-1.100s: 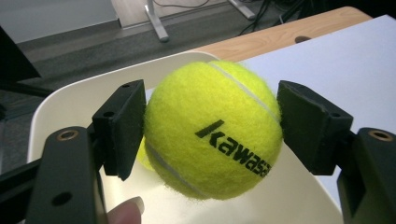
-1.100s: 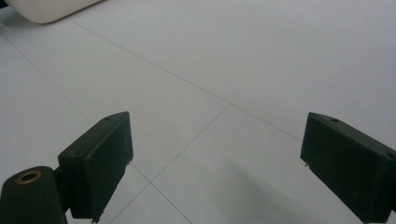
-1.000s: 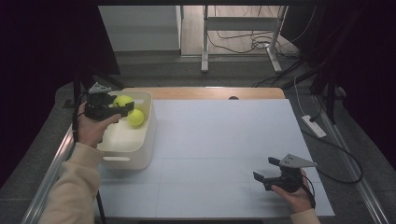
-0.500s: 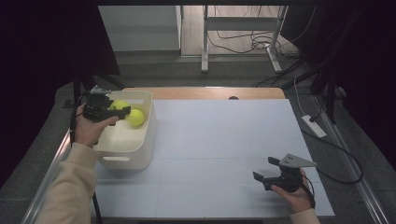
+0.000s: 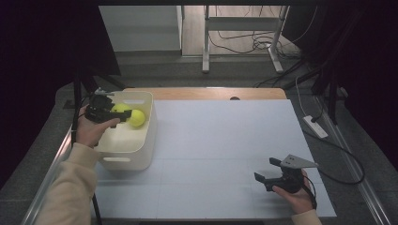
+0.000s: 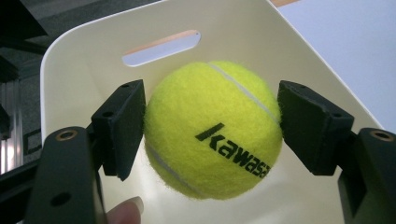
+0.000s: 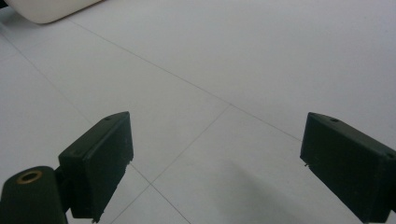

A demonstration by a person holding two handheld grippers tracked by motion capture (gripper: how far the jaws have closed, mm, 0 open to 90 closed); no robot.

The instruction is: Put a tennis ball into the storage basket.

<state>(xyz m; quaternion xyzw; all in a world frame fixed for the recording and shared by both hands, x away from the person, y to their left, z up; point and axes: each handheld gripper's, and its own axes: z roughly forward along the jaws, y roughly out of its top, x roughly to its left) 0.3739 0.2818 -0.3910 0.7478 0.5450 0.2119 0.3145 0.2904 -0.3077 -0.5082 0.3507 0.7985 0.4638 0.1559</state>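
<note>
While the left tongs [image 6: 212,140] bracket the Kawasaki tennis ball [image 6: 214,128] over the bin [image 5: 123,140] at nine o'clock, whether gripped I cannot tell; it could drop; right tongs [image 5: 268,171] wide.

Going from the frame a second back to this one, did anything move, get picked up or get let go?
Almost nothing. The left gripper stays over the white bin, its jaws around one tennis ball; whether they clamp it is unclear. A second ball lies beside it as before. The right gripper stays open over the white table, holding nothing.
</note>
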